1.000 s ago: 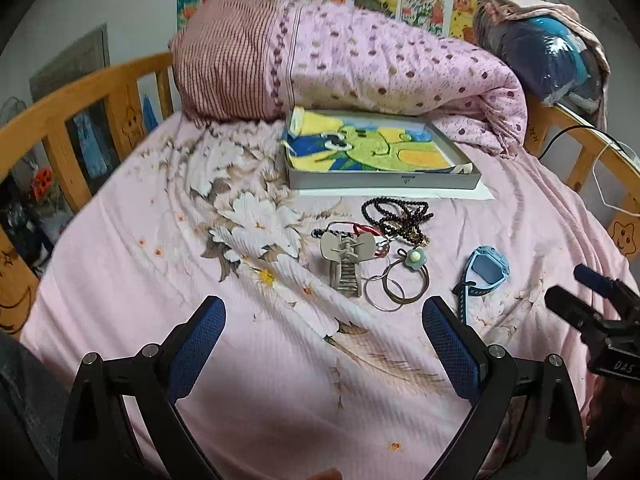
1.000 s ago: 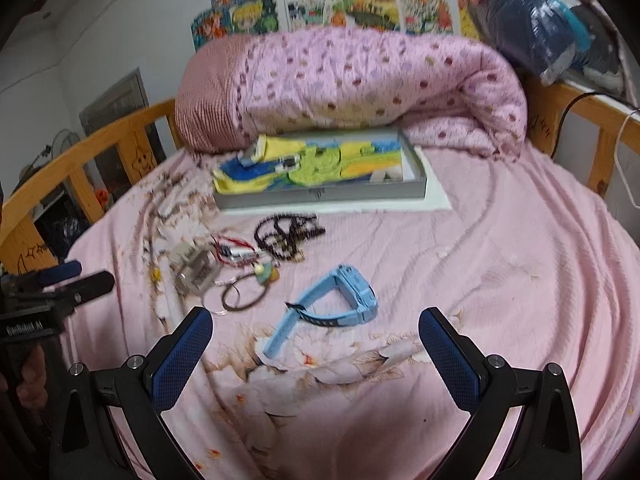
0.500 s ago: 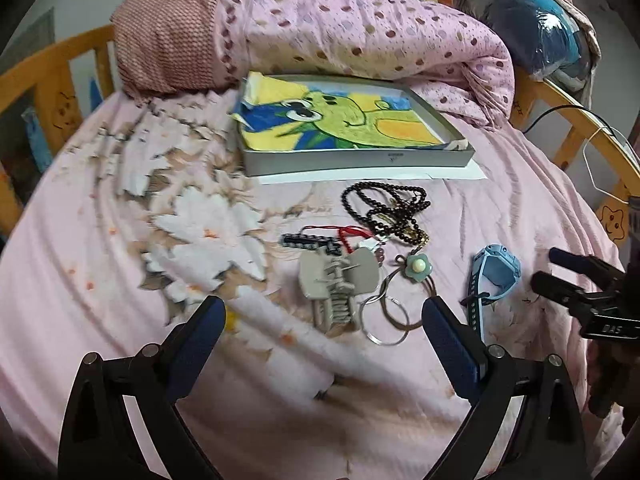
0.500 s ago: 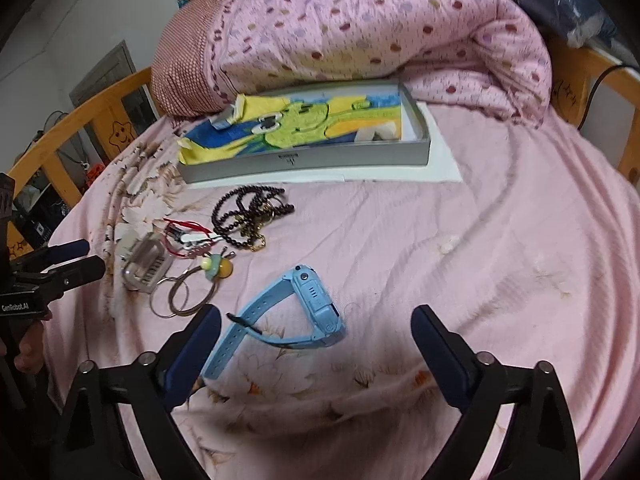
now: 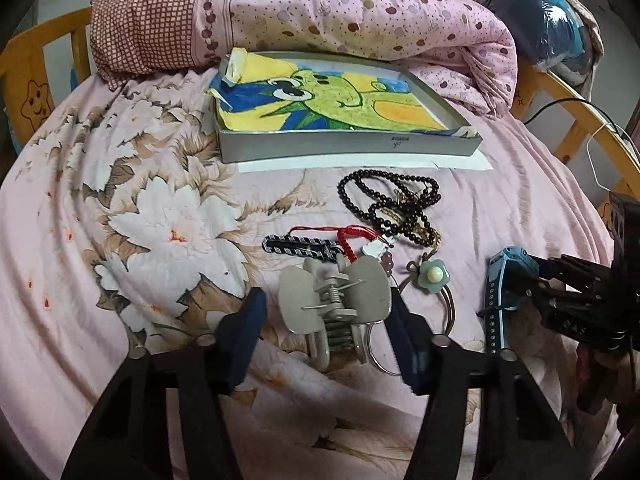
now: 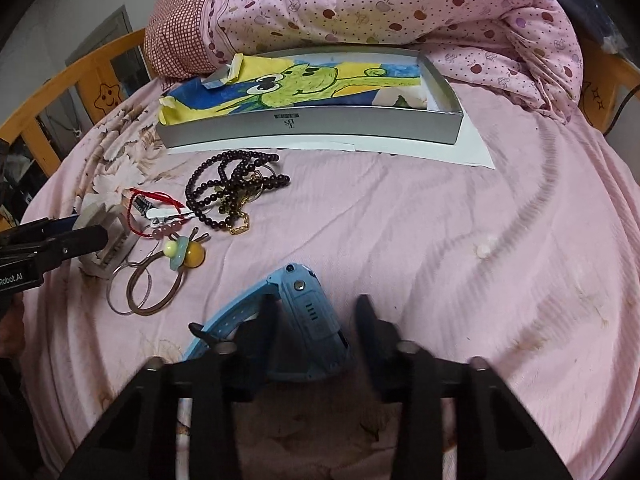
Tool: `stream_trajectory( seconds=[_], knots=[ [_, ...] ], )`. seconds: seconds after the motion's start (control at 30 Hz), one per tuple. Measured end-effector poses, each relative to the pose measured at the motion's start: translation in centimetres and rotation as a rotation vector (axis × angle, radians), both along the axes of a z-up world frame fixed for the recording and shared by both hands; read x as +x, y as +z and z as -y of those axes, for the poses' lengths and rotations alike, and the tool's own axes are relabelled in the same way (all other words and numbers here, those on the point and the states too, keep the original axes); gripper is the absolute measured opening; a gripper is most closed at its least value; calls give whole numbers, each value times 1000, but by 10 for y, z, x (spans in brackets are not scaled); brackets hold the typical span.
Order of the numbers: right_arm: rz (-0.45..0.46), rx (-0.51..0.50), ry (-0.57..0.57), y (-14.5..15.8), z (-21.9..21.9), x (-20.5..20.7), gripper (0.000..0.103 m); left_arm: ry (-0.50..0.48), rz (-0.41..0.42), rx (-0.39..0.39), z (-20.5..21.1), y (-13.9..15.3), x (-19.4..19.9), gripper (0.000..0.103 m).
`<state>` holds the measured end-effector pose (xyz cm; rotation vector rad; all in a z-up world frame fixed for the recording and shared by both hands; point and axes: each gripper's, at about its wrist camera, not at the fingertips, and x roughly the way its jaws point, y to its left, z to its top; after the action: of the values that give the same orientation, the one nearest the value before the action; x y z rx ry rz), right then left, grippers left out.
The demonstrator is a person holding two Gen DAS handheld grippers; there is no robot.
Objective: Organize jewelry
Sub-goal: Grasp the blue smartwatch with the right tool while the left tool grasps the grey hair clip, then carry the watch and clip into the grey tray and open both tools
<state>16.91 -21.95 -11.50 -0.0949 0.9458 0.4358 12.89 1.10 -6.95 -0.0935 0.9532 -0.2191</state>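
Left claw [image 5: 326, 334] is spread around the grey hair clip [image 5: 334, 304]; right claw [image 6: 316, 332] is spread astride the blue watch [image 6: 304, 316]. Dark beads [image 5: 394, 208] lie at 12 o'clock of the clip, below the grey tray [image 6: 312, 130] on the pink bed [image 6: 460, 220], with a rolled quilt [image 5: 340, 8] behind.

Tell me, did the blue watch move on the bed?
No. The blue watch lies the same way beside the rings; only the right gripper came down around it.

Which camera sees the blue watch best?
The right wrist view. There the watch lies close, between the right tool's open fingers, showing its side buttons and strap. In the left wrist view it sits at the right edge, edge-on and partly hidden by the right tool.
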Motion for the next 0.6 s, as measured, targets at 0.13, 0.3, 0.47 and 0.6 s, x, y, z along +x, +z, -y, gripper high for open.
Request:
stream_trajectory(
  seconds=[0.13, 0.3, 0.47, 0.6],
  knots=[
    [15, 15, -2, 1, -2, -3, 24, 3, -11, -2, 1, -2, 2, 32],
    [39, 62, 8, 12, -4, -4, 21, 19, 4, -23, -3, 1, 0, 19],
    [75, 112, 18, 28, -9, -4, 21, 25, 45, -32, -3, 9, -5, 19],
    [101, 151, 20, 43, -13, 8, 21, 42, 73, -71, -4, 23, -4, 19]
  ],
)
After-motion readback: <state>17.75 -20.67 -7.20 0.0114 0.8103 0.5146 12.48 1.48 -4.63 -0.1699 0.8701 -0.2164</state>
